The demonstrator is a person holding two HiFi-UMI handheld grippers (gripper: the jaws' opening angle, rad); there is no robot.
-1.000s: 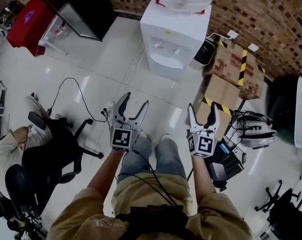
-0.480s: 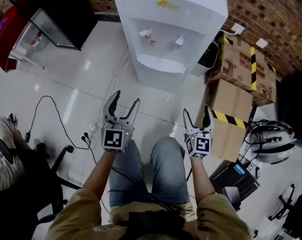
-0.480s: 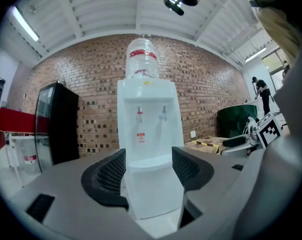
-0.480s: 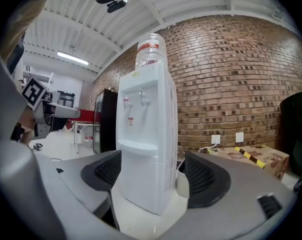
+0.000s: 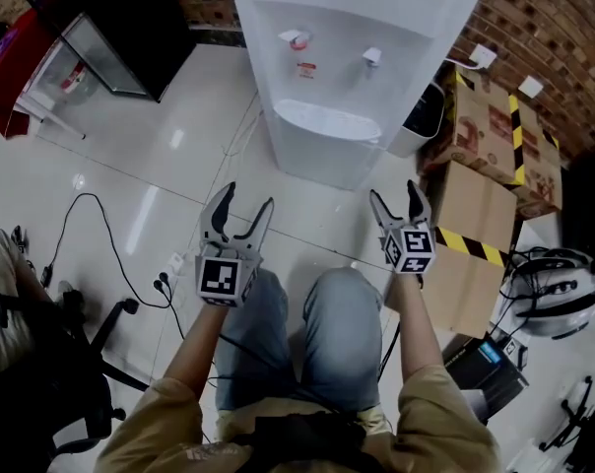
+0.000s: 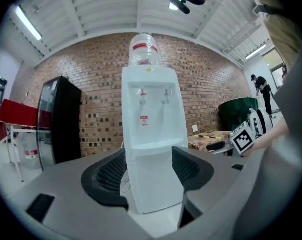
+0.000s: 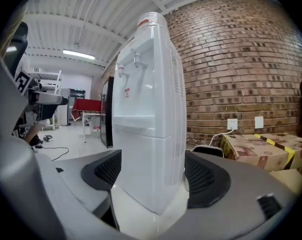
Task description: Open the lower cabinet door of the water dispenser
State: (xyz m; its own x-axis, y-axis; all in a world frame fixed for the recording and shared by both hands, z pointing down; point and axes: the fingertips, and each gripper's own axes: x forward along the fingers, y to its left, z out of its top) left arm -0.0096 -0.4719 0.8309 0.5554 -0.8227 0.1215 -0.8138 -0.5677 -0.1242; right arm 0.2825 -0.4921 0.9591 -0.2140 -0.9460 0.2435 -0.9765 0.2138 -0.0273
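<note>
1. Directly ahead of the person, the white water dispenser (image 5: 352, 77) stands on the pale tiled floor (image 5: 169, 146) against a brick wall (image 5: 559, 23). Its lower cabinet door (image 6: 153, 181) sits flush with the front, below the drip recess.
2. Two taps (image 5: 297, 39) hang in the recess, and a clear water bottle (image 6: 142, 49) with a red band sits on top.
3. The left gripper (image 5: 248, 197) hovers short of the dispenser, aimed at the lower front. Its jaws are spread and grasp nothing; the door shows between them but well apart from them.
4. The right gripper (image 5: 394, 193) is held near the dispenser's right corner, also clear of it. Its jaws are likewise spread and empty.
5. Both grippers are held out above the person's knees (image 5: 307, 304).
6. Just right of the dispenser lie cardboard boxes (image 5: 495, 131) with black and yellow tape.
7. To the left stand a black cabinet (image 5: 130, 23) and a red table (image 5: 22, 52).
8. A cable (image 5: 96, 225) trails across the floor on the left, near a black office chair (image 5: 51, 372).
</note>
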